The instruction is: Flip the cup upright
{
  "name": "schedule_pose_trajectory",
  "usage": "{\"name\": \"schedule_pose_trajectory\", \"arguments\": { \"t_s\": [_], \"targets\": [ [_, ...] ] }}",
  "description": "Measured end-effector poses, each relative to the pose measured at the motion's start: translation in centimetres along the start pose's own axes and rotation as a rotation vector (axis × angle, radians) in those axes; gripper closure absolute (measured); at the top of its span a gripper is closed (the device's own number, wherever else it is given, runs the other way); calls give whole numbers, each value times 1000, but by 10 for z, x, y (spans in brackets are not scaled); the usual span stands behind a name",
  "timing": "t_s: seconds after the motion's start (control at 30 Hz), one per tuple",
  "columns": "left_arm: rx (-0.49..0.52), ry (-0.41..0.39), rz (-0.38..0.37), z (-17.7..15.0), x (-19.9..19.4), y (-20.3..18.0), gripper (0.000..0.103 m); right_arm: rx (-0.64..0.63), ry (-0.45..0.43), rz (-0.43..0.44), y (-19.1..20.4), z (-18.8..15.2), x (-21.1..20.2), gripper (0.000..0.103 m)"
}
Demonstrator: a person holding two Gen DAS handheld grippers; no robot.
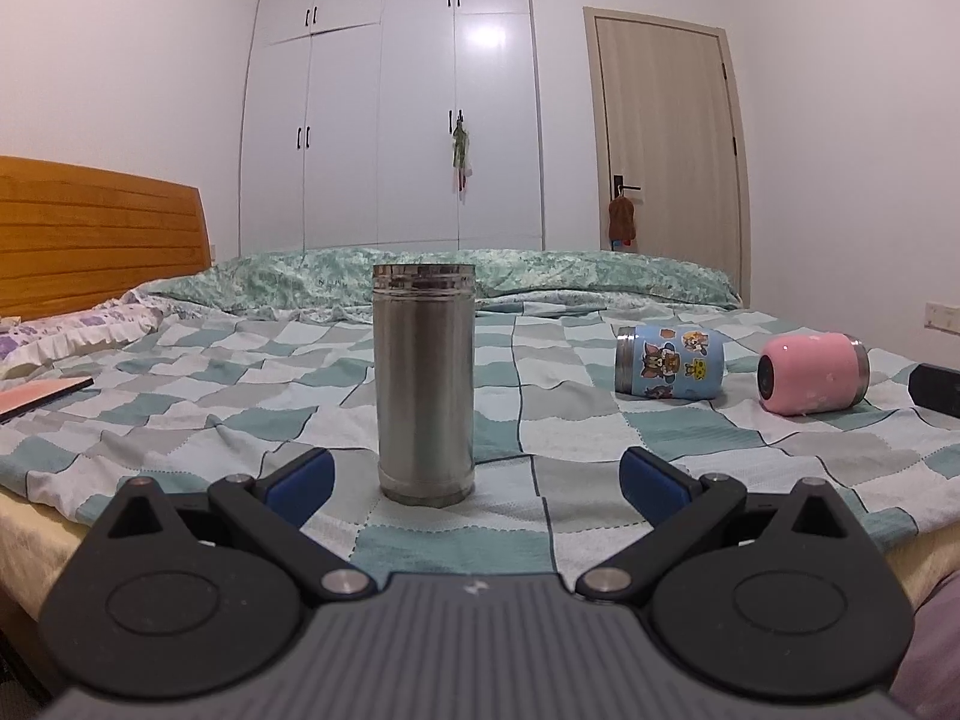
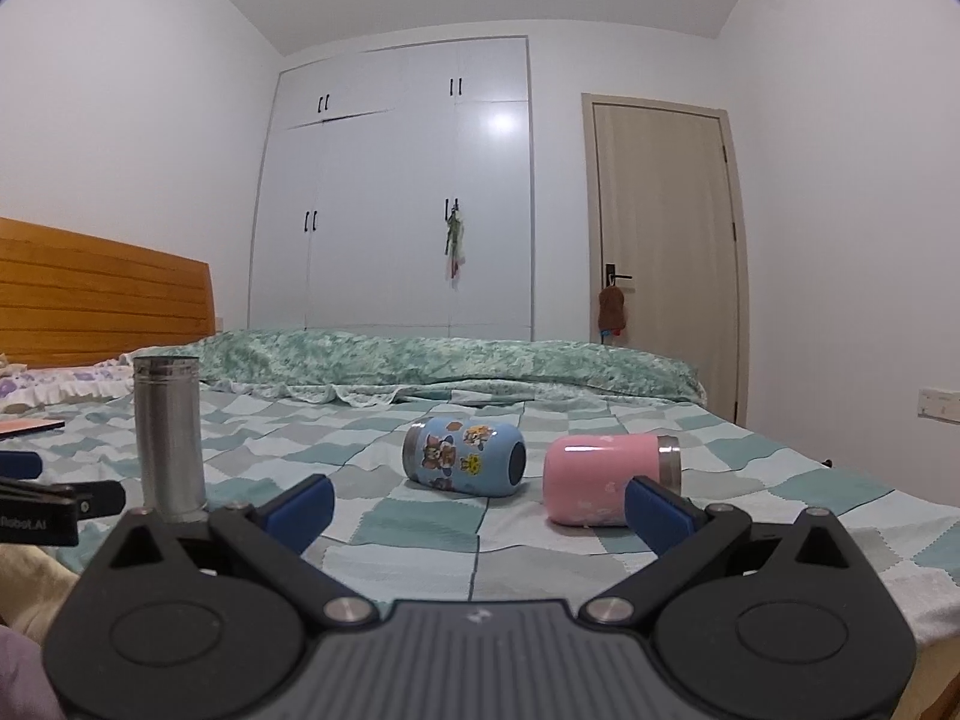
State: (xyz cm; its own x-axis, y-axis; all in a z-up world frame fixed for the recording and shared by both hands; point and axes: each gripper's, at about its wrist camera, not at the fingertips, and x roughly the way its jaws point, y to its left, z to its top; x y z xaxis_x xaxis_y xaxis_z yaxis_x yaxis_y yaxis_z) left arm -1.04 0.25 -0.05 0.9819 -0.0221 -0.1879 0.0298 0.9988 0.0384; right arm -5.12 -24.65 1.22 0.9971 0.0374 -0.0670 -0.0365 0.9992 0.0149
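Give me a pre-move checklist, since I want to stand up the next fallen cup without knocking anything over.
1. Steel cup upright on the bed: ok.
2. Left claw open and clear of the steel cup: ok.
3. Right claw open, nothing held: ok.
4. Blue cartoon cup and pink cup upright: not ok, both lie on their sides.
5. Gap between the two fallen cups for a finger: ok, they lie apart.
6. Pink cup lined up between the right claw's fingers: not ok, it sits off toward the right finger.
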Motion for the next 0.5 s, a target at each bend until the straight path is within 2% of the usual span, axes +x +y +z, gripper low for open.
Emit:
{"name": "schedule_pose_trajectory", "arguments": {
  "t_s": [0.5],
  "targets": [
    [-11,-6,1,-2,-2,4,0,-20,-7,-15,2,-3,1,0]
  ]
}}
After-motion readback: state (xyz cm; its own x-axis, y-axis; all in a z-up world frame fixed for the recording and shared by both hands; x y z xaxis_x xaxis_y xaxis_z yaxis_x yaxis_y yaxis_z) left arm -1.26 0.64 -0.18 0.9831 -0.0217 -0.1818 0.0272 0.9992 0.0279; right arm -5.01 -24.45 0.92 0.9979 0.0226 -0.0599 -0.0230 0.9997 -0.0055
